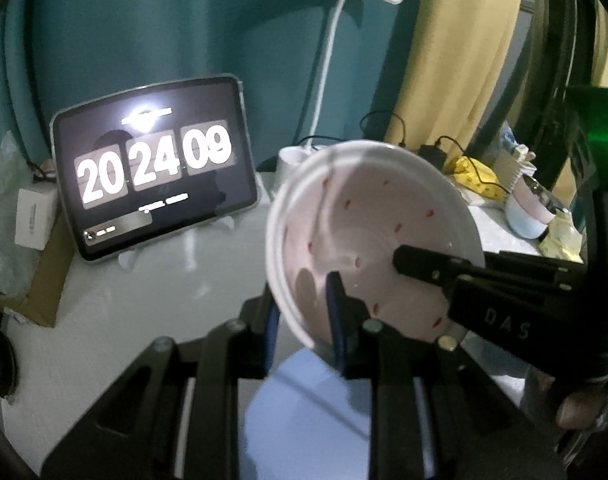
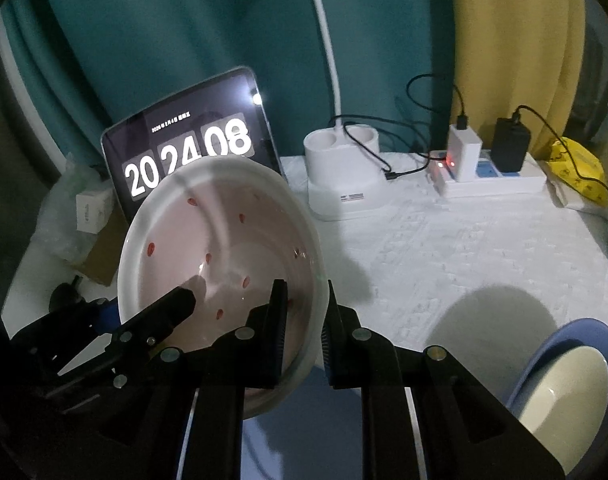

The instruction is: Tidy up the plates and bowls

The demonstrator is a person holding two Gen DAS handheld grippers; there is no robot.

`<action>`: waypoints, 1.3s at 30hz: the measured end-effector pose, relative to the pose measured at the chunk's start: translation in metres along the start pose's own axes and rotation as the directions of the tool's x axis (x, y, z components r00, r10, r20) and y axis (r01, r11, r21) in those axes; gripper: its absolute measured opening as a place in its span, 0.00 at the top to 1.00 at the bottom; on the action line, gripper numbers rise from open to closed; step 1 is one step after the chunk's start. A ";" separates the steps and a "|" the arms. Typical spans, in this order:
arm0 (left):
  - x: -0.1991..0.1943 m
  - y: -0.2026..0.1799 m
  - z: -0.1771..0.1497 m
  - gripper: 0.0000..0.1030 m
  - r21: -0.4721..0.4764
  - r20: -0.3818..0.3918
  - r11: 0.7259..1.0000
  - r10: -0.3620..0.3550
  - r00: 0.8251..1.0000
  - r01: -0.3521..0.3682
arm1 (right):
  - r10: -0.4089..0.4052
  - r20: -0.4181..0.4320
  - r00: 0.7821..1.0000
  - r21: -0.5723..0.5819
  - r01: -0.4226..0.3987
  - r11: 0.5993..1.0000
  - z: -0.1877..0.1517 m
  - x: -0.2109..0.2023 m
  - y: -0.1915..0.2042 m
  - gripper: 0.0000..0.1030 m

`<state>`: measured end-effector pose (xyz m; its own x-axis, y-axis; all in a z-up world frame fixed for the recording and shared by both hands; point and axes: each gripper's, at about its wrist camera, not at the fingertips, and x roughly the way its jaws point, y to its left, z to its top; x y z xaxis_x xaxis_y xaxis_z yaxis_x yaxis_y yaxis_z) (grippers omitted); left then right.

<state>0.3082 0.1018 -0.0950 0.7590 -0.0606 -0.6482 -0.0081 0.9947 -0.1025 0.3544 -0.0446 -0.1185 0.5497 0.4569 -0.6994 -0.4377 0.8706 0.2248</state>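
Stacking is unfinished: our left gripper [image 1: 304, 312] and right gripper [image 2: 304, 320] both pinch the pink bowl [image 2: 224, 260], held above the blue plate [image 1: 304, 400]; cream bowl [image 2: 564, 396] already nested.

Beyond the fingers, a tablet [image 2: 192, 148] showing a flip clock leans against the teal curtain [image 2: 164, 20]. Right of it on the tabletop [image 2: 444, 248] stand a white lamp base [image 2: 344, 176], a power strip [image 2: 500, 180] carrying chargers, and a yellow bag [image 2: 576, 168].

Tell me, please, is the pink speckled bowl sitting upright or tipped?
Tipped: the pink speckled bowl is held on edge, its inside facing both cameras, with each hand-held gripper clamping its rim.
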 end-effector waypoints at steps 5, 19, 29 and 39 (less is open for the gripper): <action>-0.005 -0.019 -0.004 0.78 0.014 0.001 1.000 -0.007 1.000 0.007 | 0.000 0.021 1.000 0.014 -0.001 1.000 -0.005 -0.017 -0.012 0.84; -0.018 -0.072 -0.009 0.78 0.063 0.002 0.998 -0.016 1.000 0.016 | -0.001 0.063 0.998 0.053 -0.003 0.999 -0.019 -0.058 -0.050 0.84; -0.019 -0.110 -0.011 0.78 0.102 -0.005 0.995 -0.024 1.000 0.024 | -0.013 0.093 0.996 0.079 0.006 0.997 -0.028 -0.083 -0.077 0.84; -0.017 -0.145 -0.012 0.78 0.137 -0.016 0.990 -0.038 0.999 0.040 | -0.024 0.109 0.994 0.114 0.012 0.993 -0.038 -0.102 -0.109 0.84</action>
<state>0.2889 -0.0422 -0.0783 0.7484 -0.0994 -0.6558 0.1114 0.9935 -0.0234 0.3196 -0.1932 -0.0975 0.6342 0.4527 -0.6268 -0.3471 0.8911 0.2924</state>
